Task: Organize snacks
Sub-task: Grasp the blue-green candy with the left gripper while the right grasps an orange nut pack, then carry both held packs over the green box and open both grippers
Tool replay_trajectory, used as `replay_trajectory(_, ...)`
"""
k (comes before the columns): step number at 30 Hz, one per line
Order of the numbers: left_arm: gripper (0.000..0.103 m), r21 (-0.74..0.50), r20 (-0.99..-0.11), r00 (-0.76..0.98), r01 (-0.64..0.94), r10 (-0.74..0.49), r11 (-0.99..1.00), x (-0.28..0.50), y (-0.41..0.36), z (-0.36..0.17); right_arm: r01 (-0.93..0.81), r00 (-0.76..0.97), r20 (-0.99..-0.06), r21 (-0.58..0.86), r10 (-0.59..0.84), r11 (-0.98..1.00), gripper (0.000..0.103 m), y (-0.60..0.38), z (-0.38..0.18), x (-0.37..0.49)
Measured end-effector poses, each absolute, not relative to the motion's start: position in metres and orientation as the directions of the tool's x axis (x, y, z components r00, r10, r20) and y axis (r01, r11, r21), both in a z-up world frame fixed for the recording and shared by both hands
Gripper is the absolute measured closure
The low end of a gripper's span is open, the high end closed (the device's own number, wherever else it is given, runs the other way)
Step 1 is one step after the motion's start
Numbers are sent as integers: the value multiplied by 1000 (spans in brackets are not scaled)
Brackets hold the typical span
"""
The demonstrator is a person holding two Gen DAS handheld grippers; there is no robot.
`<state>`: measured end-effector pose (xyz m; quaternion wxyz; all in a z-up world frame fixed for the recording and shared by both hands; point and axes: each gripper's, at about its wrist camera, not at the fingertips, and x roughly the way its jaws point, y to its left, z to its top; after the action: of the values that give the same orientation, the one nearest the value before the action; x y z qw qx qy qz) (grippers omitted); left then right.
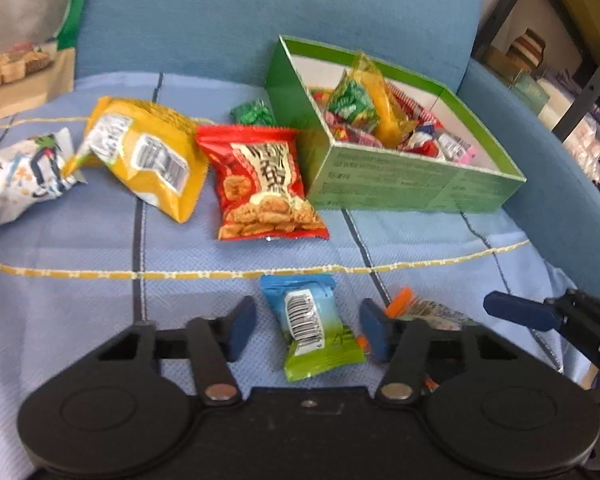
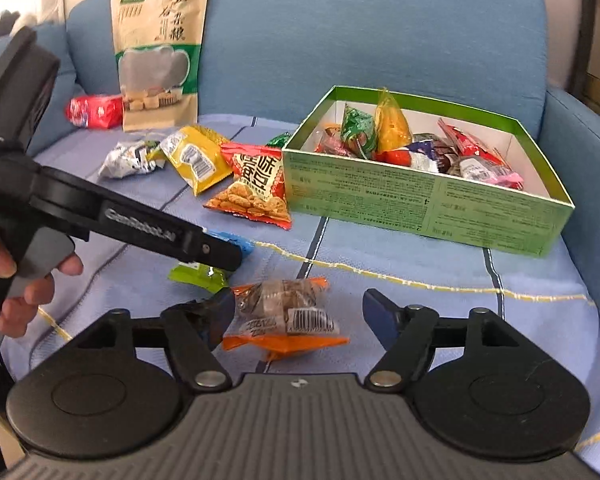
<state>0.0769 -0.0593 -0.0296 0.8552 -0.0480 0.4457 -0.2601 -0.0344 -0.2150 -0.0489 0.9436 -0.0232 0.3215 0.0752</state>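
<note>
Across the seat of a blue sofa [image 2: 360, 28] a pale blue checked cloth [image 1: 100, 300] is lying spread, carrying everything listed below. Green cardboard box [image 2: 420, 208]: sitting open-topped toward the right of the cloth, holding a heap of mixed wrapped snacks. Tall beige pouch [image 2: 160, 48]: leaning upright against the backrest, with a red packet [image 2: 94, 112] lying just beside it on its left. Yellow bag [image 1: 144, 156]: lying barcode-up left of the box, a crumpled white bag [image 1: 20, 176] touching its left end. Red snack bag [image 1: 260, 188]: lying flat between the yellow bag and the box, its right edge close against the box wall. Small dark green packet [image 1: 252, 112]: peeking out behind the red bag, beside the box corner. Blue-and-green packet [image 1: 308, 324]: lying barcode-up at the near edge of the cloth, sitting between the fingers of the left gripper [image 1: 308, 330], whose jaws are standing wide apart on either side without pinching it. Orange-edged clear packet [image 2: 288, 316]: lying just to the right of the blue-and-green one, sitting between the fingers of the right gripper [image 2: 300, 316], which is likewise spread wide; the left pad is looking close to the wrapper, contact not certain.
</note>
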Motion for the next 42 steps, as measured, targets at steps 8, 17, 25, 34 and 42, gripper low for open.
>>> replay_trajectory(8, 87, -239, -748, 492, 426, -445, 872, 76, -68, -32, -119, 757, -636, 85, 146, 989, 0, -214, -66, -33)
replay_trajectory(17, 85, -201, -750, 502, 448, -431, 871, 72, -73, -31, -114, 769, -623, 93, 147, 989, 18, -213, -68, -29)
replay_trajectory(25, 85, -213, -719, 519, 469, -463, 857, 65, -71, -13, -117, 795, -585, 112, 160, 987, 42, -220, -55, -37)
replay_trajectory(34, 85, -255, -608, 558, 536, -565, 805, 77, -79, 51, -84, 879, -458, 123, 132, 989, 43, -239, -12, -43)
replay_trajectory(42, 84, -235, -570, 594, 544, -568, 805, 121, -117, 86, 83, 919, -392, 114, -32, 990, 42, -287, 11, 2)
